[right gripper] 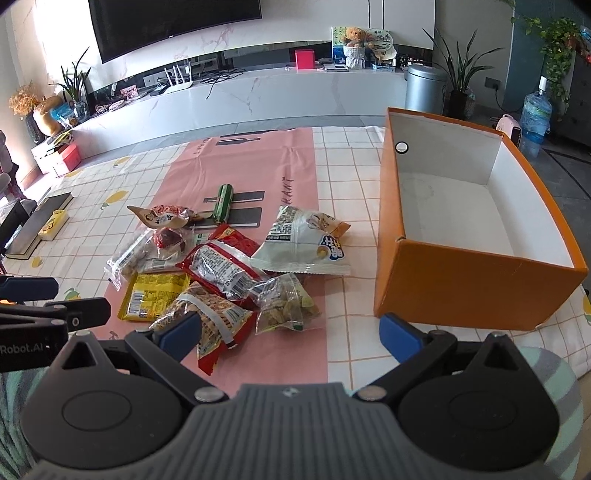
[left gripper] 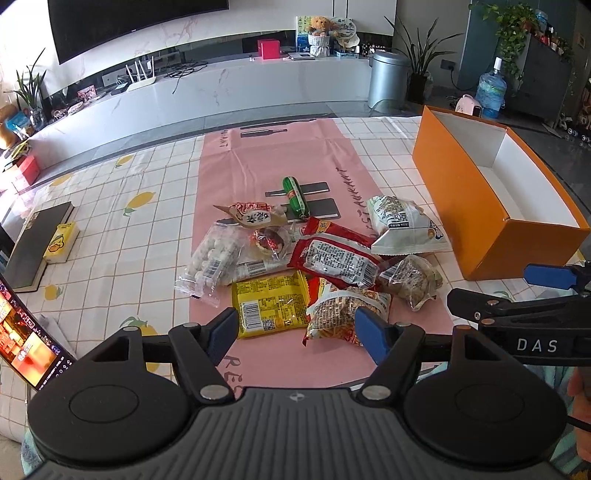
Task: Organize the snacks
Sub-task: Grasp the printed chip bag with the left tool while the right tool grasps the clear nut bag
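Dark TV [left gripper: 136, 22] above white marble console [left gripper: 229, 85] (sunlit left).

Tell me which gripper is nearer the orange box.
Right. The right gripper hovers open just short of the orange box, its right finger close to the box's near corner. The left gripper is open over the snack pile, farther to the box's left.

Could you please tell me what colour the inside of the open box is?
White inside, orange outside; the box shows best in the right wrist view.
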The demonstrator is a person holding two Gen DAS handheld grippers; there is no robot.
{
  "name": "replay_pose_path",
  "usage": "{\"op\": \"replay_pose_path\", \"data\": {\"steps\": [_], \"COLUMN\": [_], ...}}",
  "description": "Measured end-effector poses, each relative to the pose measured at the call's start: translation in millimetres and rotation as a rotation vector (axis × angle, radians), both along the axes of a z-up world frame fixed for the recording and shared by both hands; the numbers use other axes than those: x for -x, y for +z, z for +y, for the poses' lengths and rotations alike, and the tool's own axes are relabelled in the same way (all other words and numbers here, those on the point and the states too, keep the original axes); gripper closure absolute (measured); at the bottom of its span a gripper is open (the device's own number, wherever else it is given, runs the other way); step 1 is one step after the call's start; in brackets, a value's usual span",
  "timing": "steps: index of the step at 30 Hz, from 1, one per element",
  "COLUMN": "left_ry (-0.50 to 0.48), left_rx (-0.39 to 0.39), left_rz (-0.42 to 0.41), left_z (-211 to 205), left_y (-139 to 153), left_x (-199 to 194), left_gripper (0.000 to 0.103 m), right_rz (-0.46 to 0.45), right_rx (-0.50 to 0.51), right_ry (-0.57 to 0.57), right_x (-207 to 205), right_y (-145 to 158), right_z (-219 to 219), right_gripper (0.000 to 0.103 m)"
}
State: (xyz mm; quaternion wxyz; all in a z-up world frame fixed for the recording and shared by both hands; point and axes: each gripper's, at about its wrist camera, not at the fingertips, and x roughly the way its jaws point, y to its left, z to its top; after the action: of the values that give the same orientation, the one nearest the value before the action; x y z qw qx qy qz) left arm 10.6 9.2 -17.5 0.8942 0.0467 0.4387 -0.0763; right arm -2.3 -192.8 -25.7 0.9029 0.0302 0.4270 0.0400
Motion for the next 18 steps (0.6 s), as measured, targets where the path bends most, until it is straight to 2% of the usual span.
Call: {"op": "replay_pose_path", "data": {"steps": [7,10,15,17,18], "left_ry": [-0.013,-0.023,-0.074,-0.095,-0.1], "left_rx": [0.015,0.036,0.094,0.115,0.12], "left_rz": [0.013,0.028,0.061,0.075,0.079], "left_z": [-1.0,-2.2,-6.8,-8.9,-10.0], "left_y": [-9.6,-14.9,-27.1,-33.1,-36.2], "left_x": [-8.8,-12.3,-19.4,-23.1,-25.0], "left_gripper": [0.02,0.025,0.036,0.036,0.036], "right_rz": [0.022,0.036,0.054,0.06,0.065], "right_rx": [0.0,0.006,0.0,-0.001,-0.003], "right_ry": [-0.004,0.0,0.007,0.017,0.022], "right_x": [-12.1,-18.0,-27.0,-31.0,-33.7], "right_y": [-10.7,-18.8,-34.7,-41.1,-44.2], "right_z": [-0.3,0.5,-2.6,-3.1,-3.7], "right_gripper": [0.004,0.005,0.019,0.028,0.029]}}
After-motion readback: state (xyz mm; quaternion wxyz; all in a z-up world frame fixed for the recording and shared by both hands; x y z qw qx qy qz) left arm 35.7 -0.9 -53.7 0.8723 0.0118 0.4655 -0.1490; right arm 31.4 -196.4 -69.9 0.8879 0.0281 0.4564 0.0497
